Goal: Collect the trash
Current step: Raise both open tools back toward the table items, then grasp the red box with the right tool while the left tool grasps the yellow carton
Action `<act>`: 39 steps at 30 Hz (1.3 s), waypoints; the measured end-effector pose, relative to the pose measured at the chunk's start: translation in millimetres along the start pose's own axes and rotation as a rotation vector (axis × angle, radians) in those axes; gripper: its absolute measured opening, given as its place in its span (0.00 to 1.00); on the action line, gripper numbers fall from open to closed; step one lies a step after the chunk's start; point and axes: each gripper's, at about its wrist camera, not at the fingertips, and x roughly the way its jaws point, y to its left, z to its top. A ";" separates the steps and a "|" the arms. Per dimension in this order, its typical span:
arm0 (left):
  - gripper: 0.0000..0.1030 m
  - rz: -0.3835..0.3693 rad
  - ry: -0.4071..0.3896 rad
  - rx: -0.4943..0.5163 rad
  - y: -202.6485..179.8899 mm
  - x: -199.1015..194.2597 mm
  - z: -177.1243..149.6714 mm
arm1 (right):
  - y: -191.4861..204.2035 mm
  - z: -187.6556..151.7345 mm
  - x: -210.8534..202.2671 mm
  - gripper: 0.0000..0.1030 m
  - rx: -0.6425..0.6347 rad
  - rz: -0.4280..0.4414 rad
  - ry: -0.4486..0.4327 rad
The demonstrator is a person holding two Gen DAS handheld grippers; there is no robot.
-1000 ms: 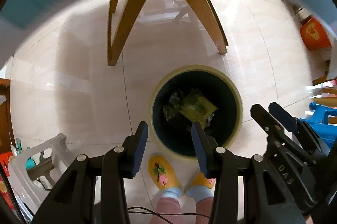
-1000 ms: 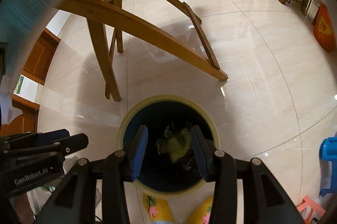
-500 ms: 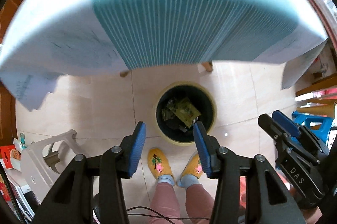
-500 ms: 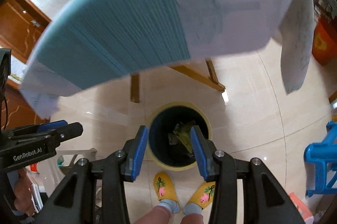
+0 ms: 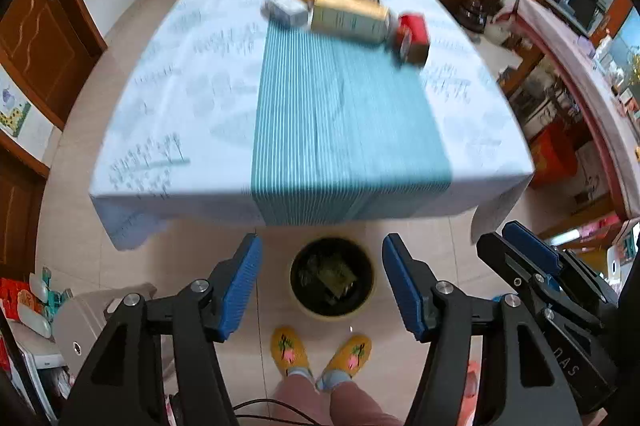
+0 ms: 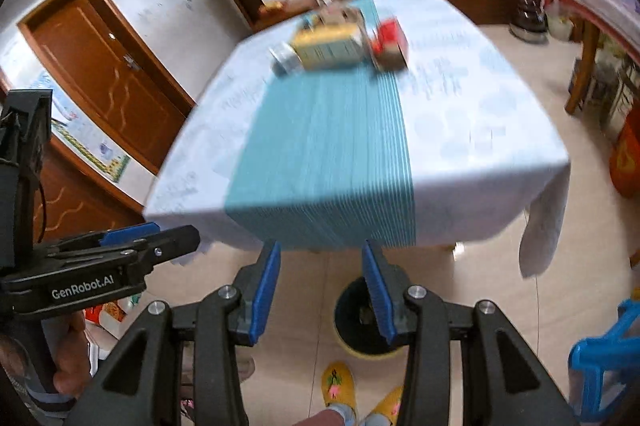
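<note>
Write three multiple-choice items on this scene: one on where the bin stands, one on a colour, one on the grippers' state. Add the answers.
1. Where is the bin?
A. On the table
B. On the floor at the table's near edge
C. On the blue stool

2. What colour is the stripe down the tablecloth?
A. Teal
B. Red
C. Black

3. What do the left gripper and right gripper hold?
A. A box each
B. One box between them
C. Nothing

Answers:
1 B: the bin stands on tiles just before the slippers.
2 A: the ribbed middle band is teal.
3 C: both pairs of jaws stand apart with only floor and bin between them.
</note>
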 end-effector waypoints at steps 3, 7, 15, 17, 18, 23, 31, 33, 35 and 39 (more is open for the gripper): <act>0.60 0.016 -0.062 0.005 -6.6 -25.7 12.4 | 7.2 16.7 -20.2 0.42 -0.038 0.021 -0.058; 0.64 0.042 -0.151 0.005 -15.7 -54.9 28.1 | 12.0 37.2 -35.0 0.42 -0.075 0.030 -0.118; 0.67 0.059 -0.250 0.003 -17.4 -86.0 60.2 | 14.4 77.9 -51.5 0.60 -0.144 0.014 -0.209; 0.69 0.053 -0.249 0.017 -17.6 -85.0 69.8 | 11.5 87.4 -47.7 0.60 -0.139 -0.010 -0.209; 0.70 0.047 -0.247 0.026 -17.9 -83.7 75.4 | 9.6 91.5 -46.1 0.60 -0.131 -0.018 -0.207; 0.76 0.011 -0.202 0.119 -17.1 -61.4 110.9 | -1.3 118.6 -23.1 0.68 -0.099 -0.083 -0.193; 0.76 -0.034 -0.066 0.321 -4.0 12.6 204.0 | -17.8 160.5 41.5 0.68 -0.026 -0.212 -0.140; 0.76 -0.041 -0.045 0.379 -1.7 31.8 228.4 | -21.9 174.0 64.9 0.68 0.007 -0.243 -0.125; 0.76 -0.035 -0.033 0.440 -1.6 51.9 251.1 | -23.8 182.9 84.1 0.68 0.017 -0.270 -0.110; 0.76 -0.042 0.011 0.582 -9.5 95.9 290.9 | -27.3 201.2 133.2 0.68 -0.012 -0.355 -0.066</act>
